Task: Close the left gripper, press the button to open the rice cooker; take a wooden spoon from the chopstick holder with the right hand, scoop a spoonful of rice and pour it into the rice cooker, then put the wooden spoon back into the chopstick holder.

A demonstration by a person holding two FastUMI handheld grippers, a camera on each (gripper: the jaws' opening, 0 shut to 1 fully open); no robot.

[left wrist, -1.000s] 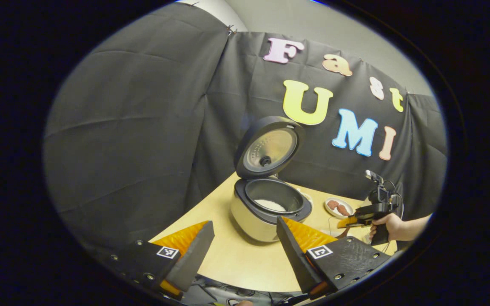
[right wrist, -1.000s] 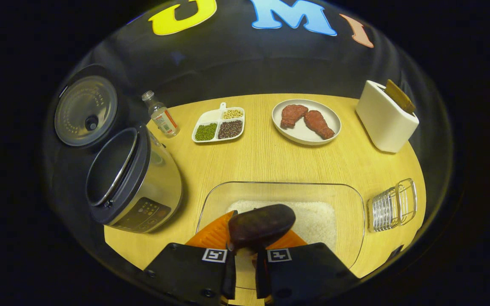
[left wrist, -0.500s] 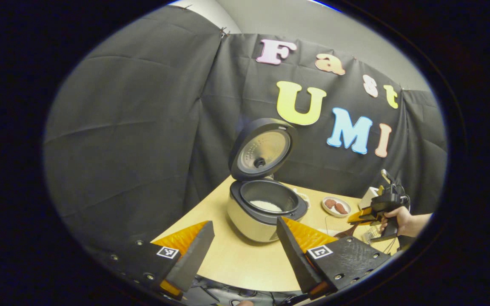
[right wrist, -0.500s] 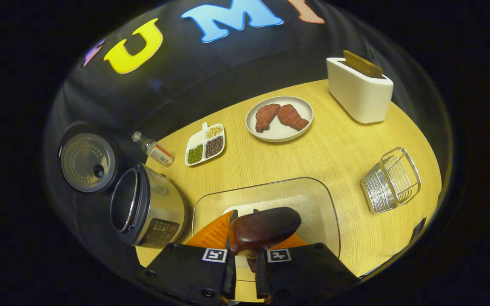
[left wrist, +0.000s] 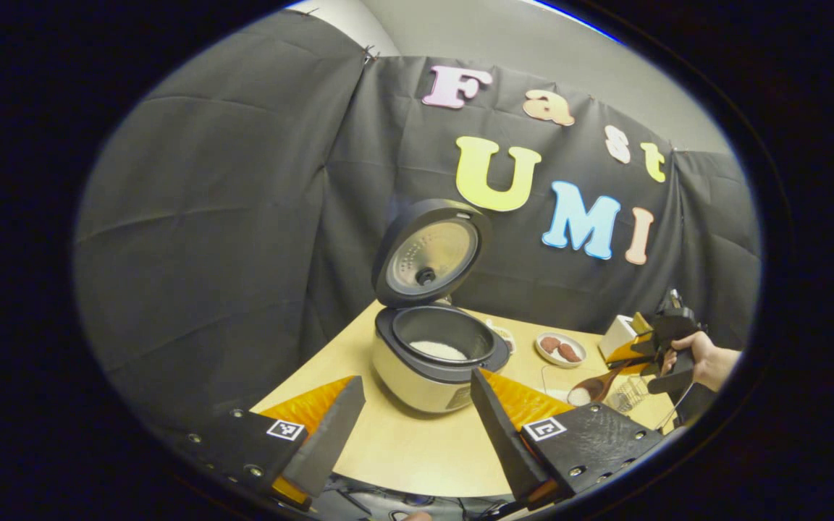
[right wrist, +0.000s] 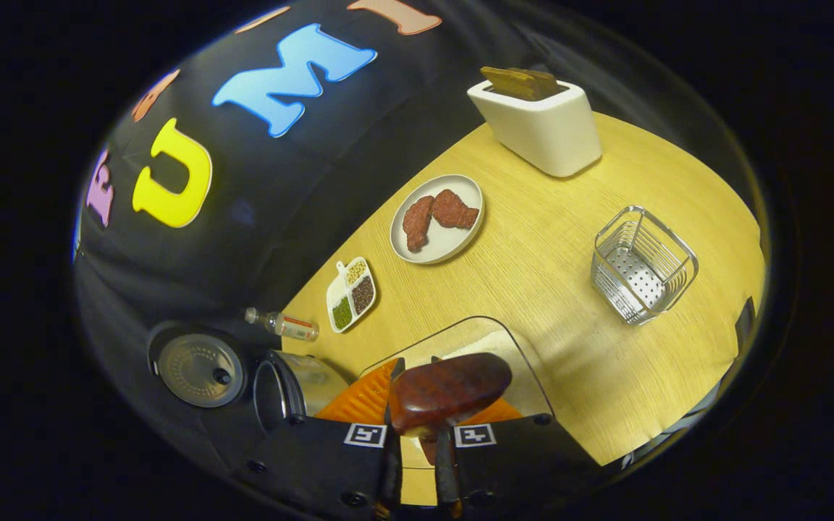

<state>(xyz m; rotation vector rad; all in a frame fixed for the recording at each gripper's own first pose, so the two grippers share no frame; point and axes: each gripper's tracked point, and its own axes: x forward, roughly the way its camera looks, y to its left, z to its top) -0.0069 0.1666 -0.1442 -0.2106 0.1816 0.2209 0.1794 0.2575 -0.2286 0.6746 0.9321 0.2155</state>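
Note:
The rice cooker (left wrist: pixel 435 362) stands with its lid (left wrist: pixel 428 253) up, and white rice lies in its pot. My left gripper (left wrist: pixel 415 378) hangs open in front of it, holding nothing. Far right in the left gripper view, a hand holds my right gripper (left wrist: pixel 630 354), shut on the dark wooden spoon (left wrist: pixel 594 387), whose bowl holds something white. In the right gripper view the spoon (right wrist: pixel 449 387) sticks out between the shut fingers of my right gripper (right wrist: pixel 415 365), above the glass dish of rice (right wrist: pixel 525 362). The wire chopstick holder (right wrist: pixel 643 264) stands to the right with nothing in it.
On the wooden table (right wrist: pixel 554 239) are a white plate with two pieces of meat (right wrist: pixel 437 217), a small divided dish of beans (right wrist: pixel 350 293), a small bottle lying down (right wrist: pixel 283 324) and a white box with brown slabs (right wrist: pixel 536 119) at the far edge.
My right gripper has swung right and away from the cooker with the spoon, and its view has tilted. The left gripper stays open and has barely shifted.

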